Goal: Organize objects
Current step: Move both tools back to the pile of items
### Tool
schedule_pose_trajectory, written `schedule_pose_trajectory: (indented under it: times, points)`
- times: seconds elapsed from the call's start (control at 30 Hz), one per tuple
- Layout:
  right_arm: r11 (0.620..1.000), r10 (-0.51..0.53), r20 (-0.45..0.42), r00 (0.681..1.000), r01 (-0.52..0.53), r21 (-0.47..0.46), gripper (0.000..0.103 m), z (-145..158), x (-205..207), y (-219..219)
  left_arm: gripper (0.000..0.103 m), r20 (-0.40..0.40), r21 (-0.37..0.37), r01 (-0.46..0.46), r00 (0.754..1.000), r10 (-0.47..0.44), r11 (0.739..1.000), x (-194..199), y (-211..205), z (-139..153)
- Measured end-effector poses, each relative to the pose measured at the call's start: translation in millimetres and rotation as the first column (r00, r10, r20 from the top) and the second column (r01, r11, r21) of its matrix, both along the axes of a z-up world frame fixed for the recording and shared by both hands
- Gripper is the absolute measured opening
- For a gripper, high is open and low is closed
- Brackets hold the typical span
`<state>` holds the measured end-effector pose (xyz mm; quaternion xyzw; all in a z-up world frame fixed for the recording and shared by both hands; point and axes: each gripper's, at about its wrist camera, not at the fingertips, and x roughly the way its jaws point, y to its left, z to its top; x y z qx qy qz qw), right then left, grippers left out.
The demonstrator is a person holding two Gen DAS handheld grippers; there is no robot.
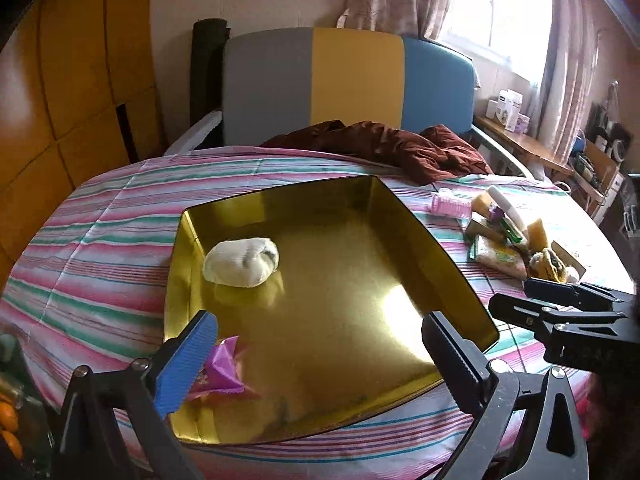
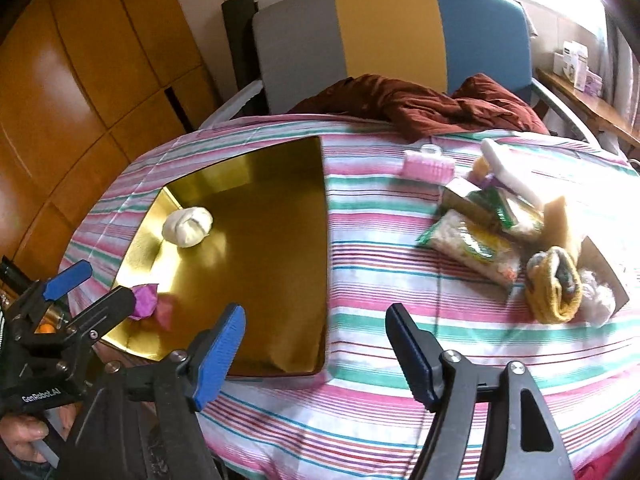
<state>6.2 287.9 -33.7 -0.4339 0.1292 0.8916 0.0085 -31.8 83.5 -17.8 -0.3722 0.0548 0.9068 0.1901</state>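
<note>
Left wrist view shows the left claw [image 1: 320, 360] spread wide and holding nothing, poised over the near end of the gold tray [image 1: 460, 268] on the striped bed cover [image 1: 100, 240]. A purple wrapper [image 1: 224, 372] lies in the tray just beside its left pad, and a rolled white sock [image 1: 240, 262] sits further ahead, toward the tray's far left corner.

From the right wrist view, the right claw [image 2: 316, 356] is also open and empty, hanging over the tray's right edge and the bed cover. Ahead and to its right lies the unsorted pile: a yellow sock bundle [image 2: 554, 286], a snack packet [image 2: 472, 248], a pink brush [image 2: 426, 166] and some small boxes, well apart from the tray.

I'd judge the next pick belongs to the right claw. The sock bundle is nearest and soft, so come down over its middle with the pads across its narrow width. Squeeze firmly enough that it doesn't unroll, lift clear of the packet beside it, and set it in the bare middle of the tray.
</note>
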Motion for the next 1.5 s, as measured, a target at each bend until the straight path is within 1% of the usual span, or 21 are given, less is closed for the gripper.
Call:
schedule_pose_trajectory:
  times: [0.2,0.4,0.57,0.63,0.77,0.83,0.93,1.0,1.07,1.17,1.23,1.3,1.4,1.5]
  points:
    - [0.998,-0.058,0.003,0.998,0.058,0.024,0.074,3.9,4.9,30.4,0.102,0.039,0.027,0.051,0.998,-0.052,0.998,-8.4,16.7,2.2]
    - [0.988,-0.15,0.009,0.989,0.15,0.034,0.074,10.9,12.0,77.1,0.102,0.022,0.025,0.126,0.992,-0.126,0.992,-11.7,39.4,10.8]
    - [0.976,-0.213,0.014,0.977,0.212,0.048,0.074,15.9,15.8,111.2,0.102,0.027,0.002,0.168,0.985,-0.168,0.986,-20.9,62.7,17.1]
    - [0.971,-0.232,0.016,0.972,0.231,0.057,0.074,17.2,14.4,123.5,0.102,0.029,0.005,0.189,0.982,-0.189,0.982,-27.8,75.3,21.9]
    - [0.961,-0.268,0.009,0.963,0.266,0.078,0.074,18.6,6.9,147.0,0.102,0.022,-0.019,0.212,0.977,-0.211,0.977,-41.2,100.8,30.4]
    - [0.954,-0.288,-0.006,0.958,0.287,0.089,0.074,18.9,2.3,161.5,0.102,0.035,-0.016,0.22,0.975,-0.22,0.975,-51.7,115.6,33.7]
    - [0.944,-0.316,-0.031,0.948,0.318,0.083,0.074,16.0,-1.9,181.9,0.102,0.077,-0.006,0.224,0.972,-0.223,0.975,-71.2,139.5,33.8]
    - [0.938,-0.337,-0.041,0.941,0.339,0.066,0.074,13.0,-1.6,193.9,0.102,0.097,-0.011,0.226,0.97,-0.224,0.974,-82.7,154.9,31.8]
    - [0.932,-0.36,-0.048,0.932,0.362,0.024,0.074,7.8,2.8,204.1,0.102,0.116,-0.018,0.226,0.968,-0.223,0.974,-93.6,170.6,27.9]
    - [0.922,-0.387,-0.008,0.922,0.386,-0.037,0.074,-3.9,6.3,217.5,0.102,0.138,-0.054,0.225,0.967,-0.216,0.973,-111.8,199.0,16.2]
    - [0.918,-0.393,-0.012,0.919,0.392,-0.058,0.074,-3.6,8.9,220.7,0.102,0.152,-0.067,0.231,0.964,-0.219,0.971,-120.5,213.8,8.4]
    - [0.919,-0.389,-0.016,0.921,0.388,-0.069,0.074,-3.2,8.7,221.0,0.102,0.181,-0.088,0.226,0.961,-0.208,0.97,-133.7,231.5,-4.6]
    - [0.922,-0.384,-0.029,0.923,0.381,-0.069,0.074,-0.4,9.5,219.5,0.102,0.22,-0.096,0.216,0.957,-0.191,0.972,-148.0,250.8,-19.1]
    - [0.923,-0.379,-0.02,0.925,0.376,-0.076,0.074,-1.6,7.8,220.1,0.102,0.233,-0.117,0.213,0.955,-0.181,0.97,-158.8,269.9,-32.5]
